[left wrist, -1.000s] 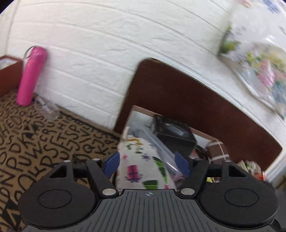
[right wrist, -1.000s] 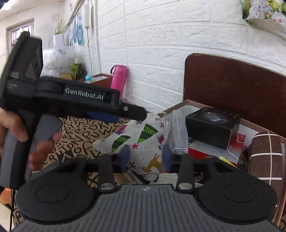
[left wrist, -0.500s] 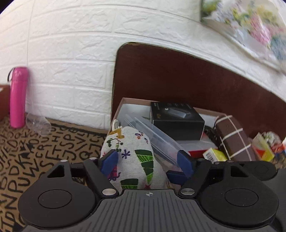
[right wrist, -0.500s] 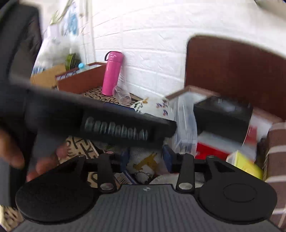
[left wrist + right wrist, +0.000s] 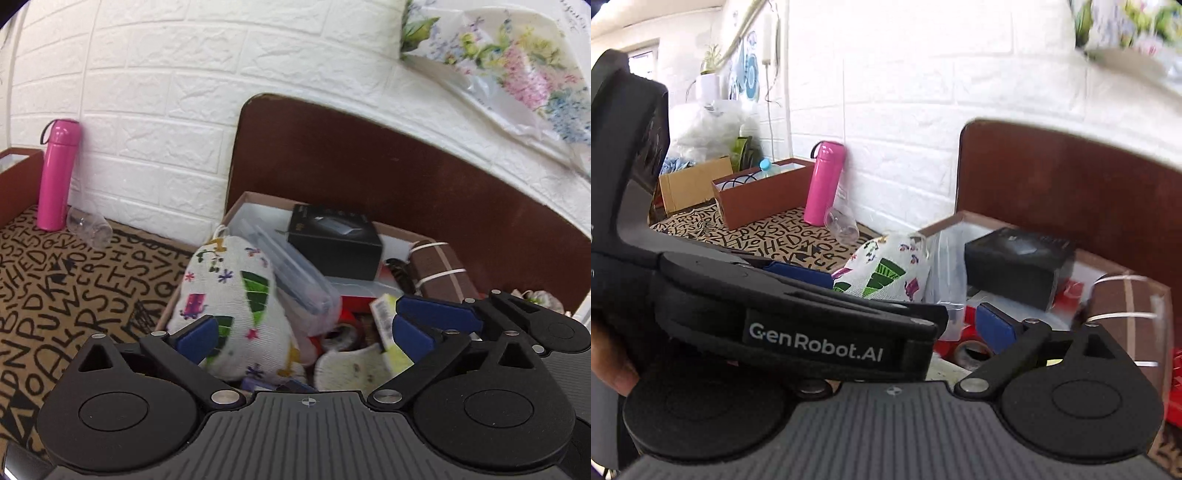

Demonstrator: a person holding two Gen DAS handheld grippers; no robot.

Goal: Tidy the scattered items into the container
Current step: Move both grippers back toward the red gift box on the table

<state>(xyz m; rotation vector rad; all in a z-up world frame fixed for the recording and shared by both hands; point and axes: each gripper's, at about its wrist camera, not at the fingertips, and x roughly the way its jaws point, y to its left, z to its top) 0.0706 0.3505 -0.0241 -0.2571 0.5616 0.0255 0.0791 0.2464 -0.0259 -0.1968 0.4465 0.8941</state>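
- Clearly, the printed pouch [image 5: 229,295] leans on the cardboard box's [image 5: 240,201] near-left edge, between the left gripper's [image 5: 301,332] spread, released fingers.
- Only the right wrist view shows the left gripper [image 5: 798,295] crossing in front.
- Right gripper [image 5: 905,325]: half hidden, state unclear.

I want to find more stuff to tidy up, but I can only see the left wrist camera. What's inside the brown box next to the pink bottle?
Observer: A bottle with a blue cap pokes up inside that brown box.
Kid: Is there anything on the other side of the box?
Observer: Yes, an open cardboard box stands right beside it, to its left in the right wrist view.
Kid: Can you see who's holding my tongs?
Observer: Only a hand, wrapped around the handle of the left tongs. The rest of the person is out of the picture.
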